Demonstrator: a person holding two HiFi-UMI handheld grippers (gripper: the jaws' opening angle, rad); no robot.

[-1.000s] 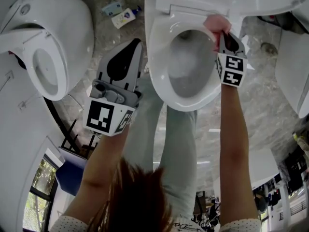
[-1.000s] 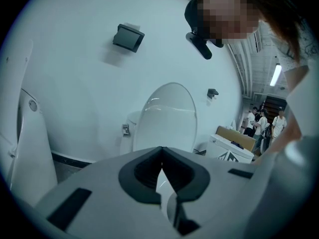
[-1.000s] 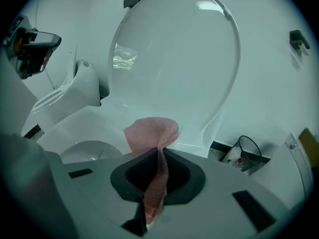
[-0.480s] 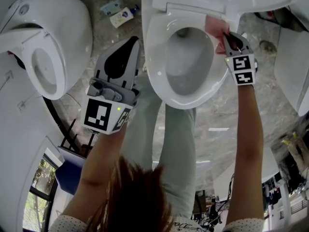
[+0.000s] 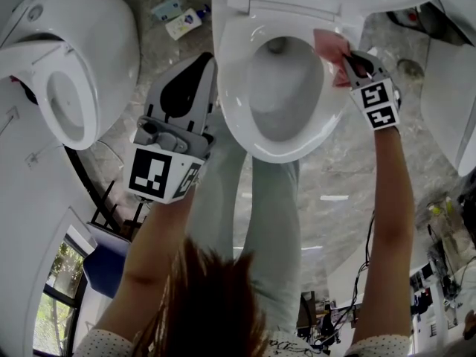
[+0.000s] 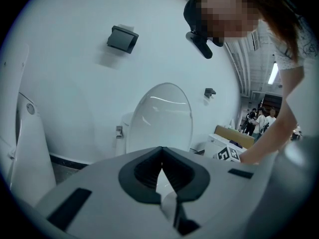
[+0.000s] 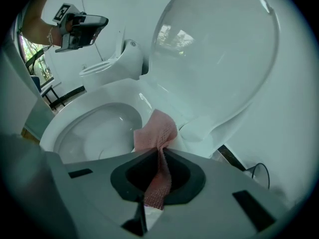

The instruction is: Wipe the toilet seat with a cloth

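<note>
The white toilet seat (image 5: 236,117) rings the bowl at the top middle of the head view, with its lid (image 7: 214,54) raised. A pink cloth (image 5: 331,47) lies on the seat's back right part near the hinge. My right gripper (image 5: 346,59) is shut on this cloth (image 7: 157,133), which bunches out past the jaws onto the seat rim (image 7: 94,101). My left gripper (image 5: 202,67) hovers beside the bowl's left side, off the seat, jaws together with nothing held (image 6: 160,151).
A second toilet (image 5: 74,73) stands at the left, and another white fixture (image 5: 446,103) at the right. Small bottles (image 5: 182,22) lie on the marbled floor behind the left gripper. A floor drain (image 5: 410,71) sits right of the toilet.
My right gripper has slid the cloth outward over the seat's back right part, toward the hinge. The left gripper has stayed almost where it was.
</note>
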